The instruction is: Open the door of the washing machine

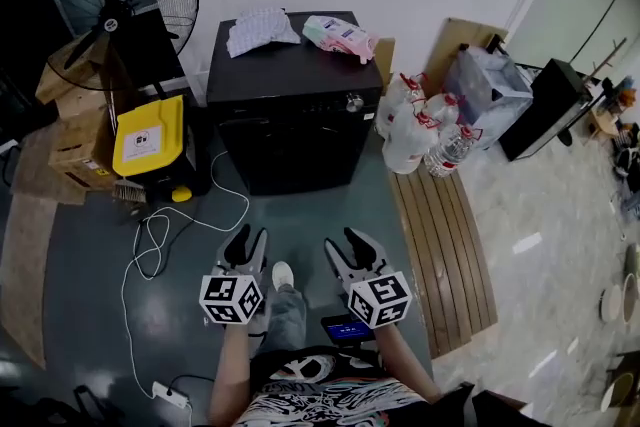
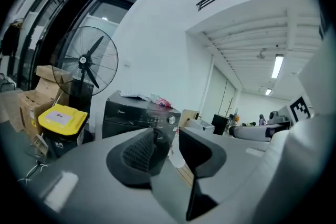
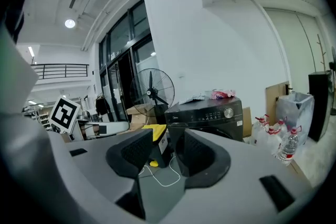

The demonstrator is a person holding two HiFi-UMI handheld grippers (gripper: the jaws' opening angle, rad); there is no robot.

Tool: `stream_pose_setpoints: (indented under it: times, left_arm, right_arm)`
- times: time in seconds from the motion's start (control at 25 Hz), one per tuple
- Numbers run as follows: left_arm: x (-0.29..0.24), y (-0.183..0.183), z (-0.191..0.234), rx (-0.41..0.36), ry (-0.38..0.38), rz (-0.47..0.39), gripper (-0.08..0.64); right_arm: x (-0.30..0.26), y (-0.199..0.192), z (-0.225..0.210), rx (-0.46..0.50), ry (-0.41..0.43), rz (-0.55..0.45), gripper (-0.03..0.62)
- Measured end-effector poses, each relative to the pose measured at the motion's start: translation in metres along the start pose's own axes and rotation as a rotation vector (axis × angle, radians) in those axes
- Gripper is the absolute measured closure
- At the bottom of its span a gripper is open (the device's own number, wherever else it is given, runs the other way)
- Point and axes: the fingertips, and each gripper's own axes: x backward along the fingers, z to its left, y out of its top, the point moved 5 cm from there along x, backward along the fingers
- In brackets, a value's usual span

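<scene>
The black front-loading washing machine point(image 1: 290, 110) stands against the white wall ahead, its dark door point(image 1: 296, 153) closed and a silver knob point(image 1: 353, 102) at the upper right of the front. It also shows in the left gripper view point(image 2: 131, 115) and the right gripper view point(image 3: 207, 112). My left gripper point(image 1: 250, 241) point(image 2: 167, 147) and right gripper point(image 1: 345, 243) point(image 3: 168, 152) hang side by side above the dark floor, well short of the machine and pointing at it. Both are open, with nothing between their jaws.
A folded cloth point(image 1: 260, 29) and a pink packet point(image 1: 340, 36) lie on the machine. Left of it are a standing fan point(image 1: 120, 0), a yellow-lidded bin point(image 1: 150, 135) and cardboard boxes point(image 1: 72, 140). A white cable point(image 1: 190, 215) loops over the floor. Bottles and bags point(image 1: 420, 130) and wooden planks point(image 1: 440, 245) are to the right.
</scene>
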Motion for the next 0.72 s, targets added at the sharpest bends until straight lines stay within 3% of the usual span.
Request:
stream_pose_setpoints:
  times: [0.36,0.72]
  left_arm:
    - [-0.16,0.005,0.127,-0.096,-0.087,0.163,0.402]
    - [-0.248,-0.049,0.209,-0.085,-0.107,0.273,0.386]
  right_arm:
    - [-0.204,0.007,-0.05,0.009,-0.009,0.151,0.4]
    - [-0.305,-0.025,-0.087,0.029,-0.012,0.256,0.402]
